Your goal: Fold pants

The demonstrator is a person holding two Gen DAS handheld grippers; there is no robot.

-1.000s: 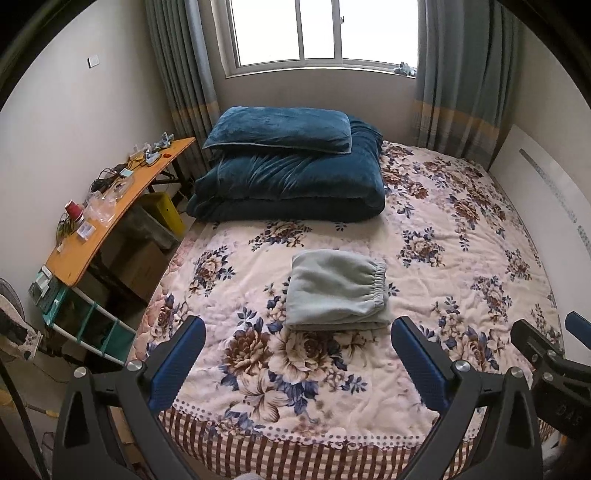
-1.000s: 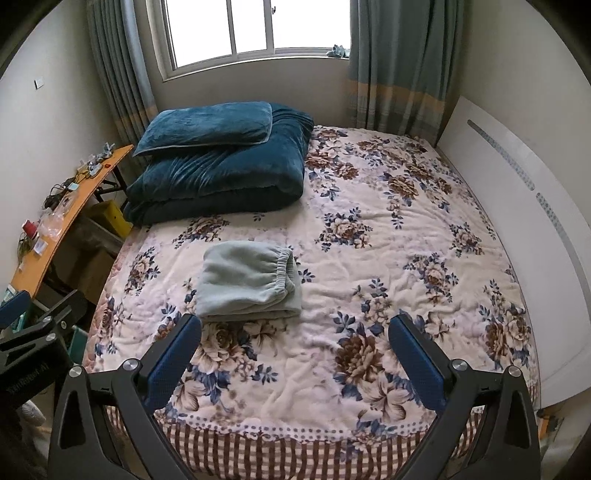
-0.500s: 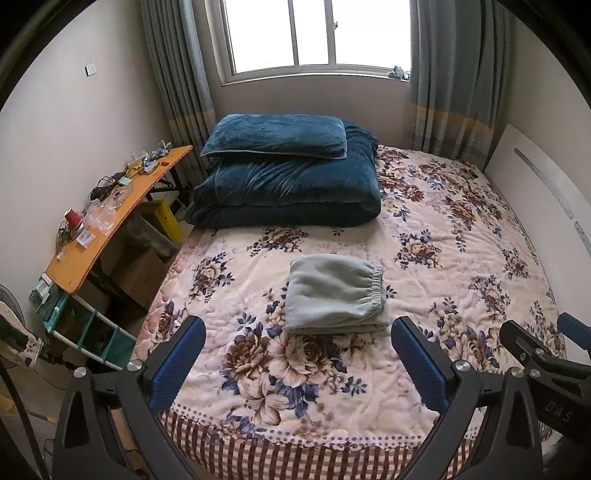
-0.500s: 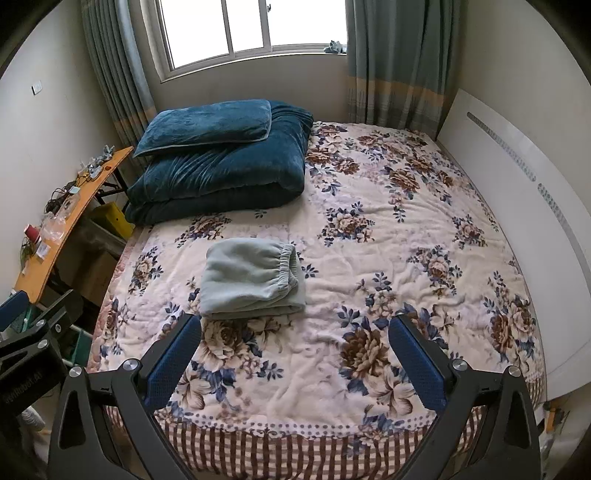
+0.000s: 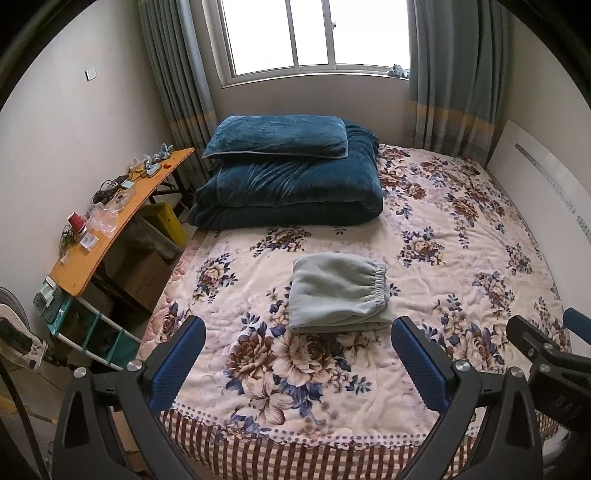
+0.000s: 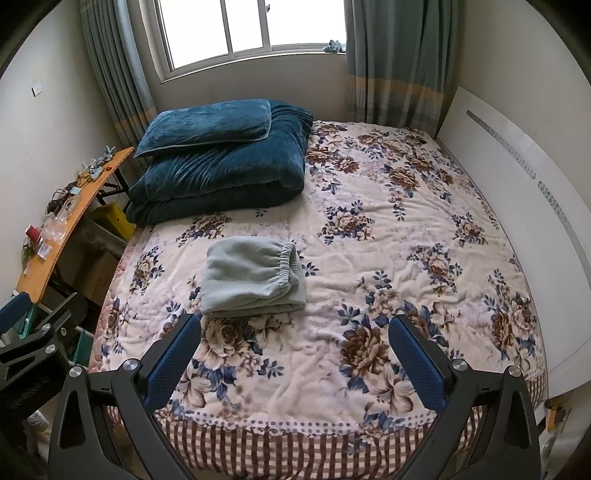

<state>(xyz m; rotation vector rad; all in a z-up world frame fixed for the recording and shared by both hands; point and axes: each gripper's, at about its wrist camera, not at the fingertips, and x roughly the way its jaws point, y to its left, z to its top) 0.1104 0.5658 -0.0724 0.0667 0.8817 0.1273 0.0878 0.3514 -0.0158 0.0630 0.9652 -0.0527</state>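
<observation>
The pale grey-green pants (image 5: 338,291) lie folded in a compact stack on the flowered bedspread (image 5: 461,266), elastic waistband to the right. They also show in the right wrist view (image 6: 253,280). My left gripper (image 5: 297,354) is open and empty, held back above the bed's near edge, short of the pants. My right gripper (image 6: 293,352) is open and empty, also near the bed's front edge, to the right of the pants. The right gripper's body shows at the right edge of the left wrist view (image 5: 546,354).
A dark blue pillow (image 5: 277,136) lies on a folded blue quilt (image 5: 288,188) at the head of the bed. A cluttered orange table (image 5: 107,225) stands to the left. A white board (image 6: 517,206) leans along the right side. A window with curtains (image 5: 314,33) is behind.
Both grippers have drawn back and risen a little from the bed, so the pants look slightly farther away. The pants have not moved. Both grippers stay open.
</observation>
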